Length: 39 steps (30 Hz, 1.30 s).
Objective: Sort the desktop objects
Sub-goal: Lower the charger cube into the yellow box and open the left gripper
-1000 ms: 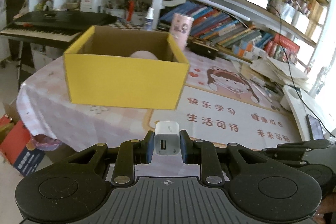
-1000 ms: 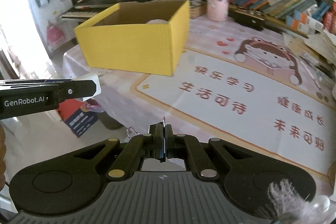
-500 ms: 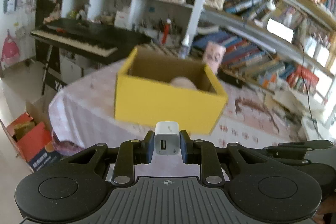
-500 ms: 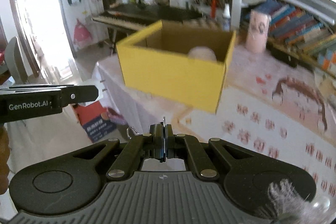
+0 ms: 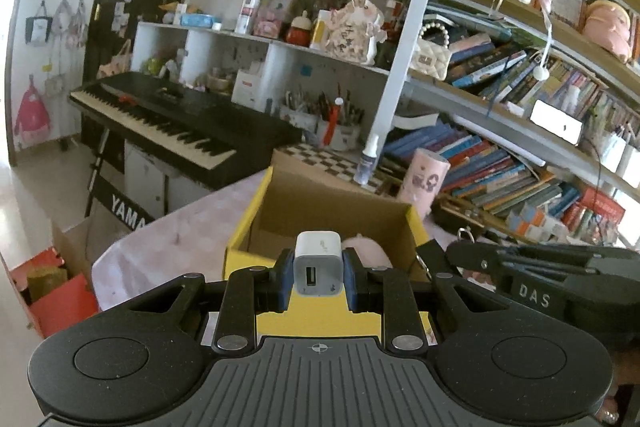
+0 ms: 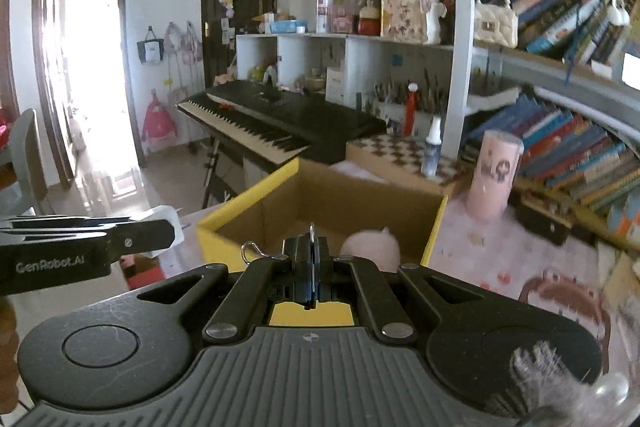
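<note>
The left gripper [image 5: 318, 273] pinches a white charger [image 5: 318, 263] at lower centre, before the yellow box [image 5: 320, 215]. The right gripper [image 6: 311, 267] has its jaws pressed together on a thin key ring [image 6: 256, 251], low in the frame.

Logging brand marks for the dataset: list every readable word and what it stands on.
"YAMA", cut off: front of the keyboard.
"DAS": side of the right gripper.
"GenRobot.AI": side of the left gripper.
Book spines, shelf labels, pink cup print: too small or blurred.
</note>
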Motion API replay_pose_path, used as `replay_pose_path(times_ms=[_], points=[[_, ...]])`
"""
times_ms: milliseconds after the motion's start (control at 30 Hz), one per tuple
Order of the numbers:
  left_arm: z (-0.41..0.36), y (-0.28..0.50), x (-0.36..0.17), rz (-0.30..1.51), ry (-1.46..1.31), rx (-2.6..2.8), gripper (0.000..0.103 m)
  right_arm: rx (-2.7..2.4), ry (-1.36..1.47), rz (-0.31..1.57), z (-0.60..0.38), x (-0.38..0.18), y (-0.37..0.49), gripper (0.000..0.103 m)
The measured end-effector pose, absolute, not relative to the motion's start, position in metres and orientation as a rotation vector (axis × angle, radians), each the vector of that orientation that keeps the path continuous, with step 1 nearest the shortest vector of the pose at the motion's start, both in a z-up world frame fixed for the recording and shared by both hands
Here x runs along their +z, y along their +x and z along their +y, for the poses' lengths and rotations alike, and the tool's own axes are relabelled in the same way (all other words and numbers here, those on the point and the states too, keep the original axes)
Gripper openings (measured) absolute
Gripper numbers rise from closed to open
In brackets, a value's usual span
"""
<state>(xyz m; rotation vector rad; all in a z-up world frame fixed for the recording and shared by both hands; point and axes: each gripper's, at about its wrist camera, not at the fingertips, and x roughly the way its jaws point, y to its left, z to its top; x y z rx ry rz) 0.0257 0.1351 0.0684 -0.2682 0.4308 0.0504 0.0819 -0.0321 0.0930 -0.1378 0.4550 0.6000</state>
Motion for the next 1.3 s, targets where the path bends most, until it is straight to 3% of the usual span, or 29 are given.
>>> replay_pose_path(times_ms=[633,867,1300], points=[[0.109,0.147,0.027,0.593,-0.16,0.147,0.024,0.702,-0.397,0.496,-0.003,0.04,0.21,0.002],[0.095,0.17,0.008,0.696,-0.075,0.153,0.024,0.762,-0.499,0.55,0.002,0.014,0.232,0.002],[0.086,0.186,-0.003,0.763,-0.027,0.215,0.024,0.863,-0.607,0.487,0.016,0.006,0.242,0.004]])
